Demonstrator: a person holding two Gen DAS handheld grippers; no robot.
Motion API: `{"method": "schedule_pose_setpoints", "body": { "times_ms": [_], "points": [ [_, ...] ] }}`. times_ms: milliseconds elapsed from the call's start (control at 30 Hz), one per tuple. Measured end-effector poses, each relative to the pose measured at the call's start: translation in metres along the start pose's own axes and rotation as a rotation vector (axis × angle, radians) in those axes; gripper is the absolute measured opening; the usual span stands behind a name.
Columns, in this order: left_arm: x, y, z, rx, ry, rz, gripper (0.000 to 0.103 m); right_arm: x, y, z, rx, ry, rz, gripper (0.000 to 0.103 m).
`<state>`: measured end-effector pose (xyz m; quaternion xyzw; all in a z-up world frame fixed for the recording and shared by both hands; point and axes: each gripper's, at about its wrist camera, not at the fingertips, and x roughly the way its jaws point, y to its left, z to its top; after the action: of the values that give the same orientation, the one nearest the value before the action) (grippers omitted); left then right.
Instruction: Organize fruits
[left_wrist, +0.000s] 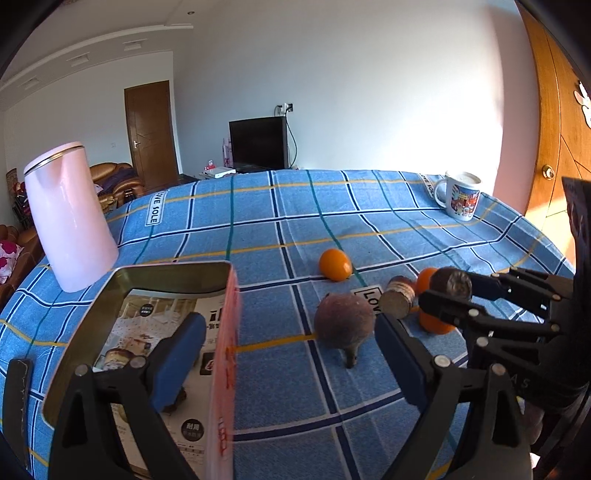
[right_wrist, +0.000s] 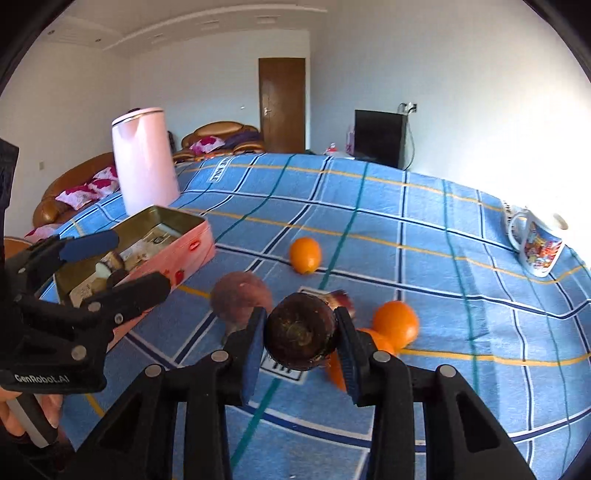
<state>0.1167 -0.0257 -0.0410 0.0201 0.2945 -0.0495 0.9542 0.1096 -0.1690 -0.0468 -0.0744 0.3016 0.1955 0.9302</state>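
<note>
My right gripper (right_wrist: 300, 334) is shut on a dark brown round fruit (right_wrist: 300, 332) and holds it above the blue checked tablecloth; it also shows in the left wrist view (left_wrist: 451, 282). My left gripper (left_wrist: 290, 360) is open, one finger inside the pink tin box (left_wrist: 225, 354), the other beside a purple-brown round fruit (left_wrist: 344, 319). That fruit lies on the cloth (right_wrist: 240, 295). Oranges lie nearby: one further back (right_wrist: 305, 254) (left_wrist: 335, 264), two close together at the right (right_wrist: 395, 323) (left_wrist: 434, 323). Another brown cut-ended fruit (left_wrist: 398, 297) lies behind them.
A pink kettle (left_wrist: 68, 218) (right_wrist: 144, 162) stands at the far left behind the tin. A printed mug (left_wrist: 460, 195) (right_wrist: 535, 243) stands at the far right edge. A small dark item (left_wrist: 173, 400) lies in the tin on printed paper.
</note>
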Motion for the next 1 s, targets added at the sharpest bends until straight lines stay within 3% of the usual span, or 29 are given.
{"method": "schedule_pose_setpoints", "body": {
  "times_ms": [167, 333, 433, 500, 533, 733, 1000],
  "points": [
    [0.025, -0.017, 0.005, 0.022, 0.062, -0.027, 0.093, 0.003, -0.024, 0.000, 0.074, -0.013, -0.035, 0.039],
    [0.049, -0.027, 0.005, 0.020, 0.140, -0.062, 0.085, -0.003, -0.027, 0.001, 0.080, -0.047, -0.051, 0.039],
    [0.059, -0.028, 0.006, 0.002, 0.179, -0.098, 0.074, -0.003, -0.024, 0.000, 0.074, -0.049, -0.052, 0.039],
    [0.066, -0.028, 0.006, -0.006, 0.207, -0.124, 0.057, -0.003, -0.024, 0.000, 0.064, -0.045, -0.049, 0.039],
    [0.068, -0.027, 0.006, -0.016, 0.217, -0.128, 0.054, -0.002, -0.023, 0.001, 0.060, -0.044, -0.047, 0.039],
    [0.057, -0.019, 0.007, -0.060, 0.165, -0.165, 0.054, -0.006, -0.027, 0.000, 0.070, -0.063, -0.021, 0.039],
    [0.034, -0.018, 0.010, -0.046, 0.039, -0.133, 0.054, -0.015, -0.028, -0.002, 0.080, -0.117, 0.011, 0.039]
  ]
}}
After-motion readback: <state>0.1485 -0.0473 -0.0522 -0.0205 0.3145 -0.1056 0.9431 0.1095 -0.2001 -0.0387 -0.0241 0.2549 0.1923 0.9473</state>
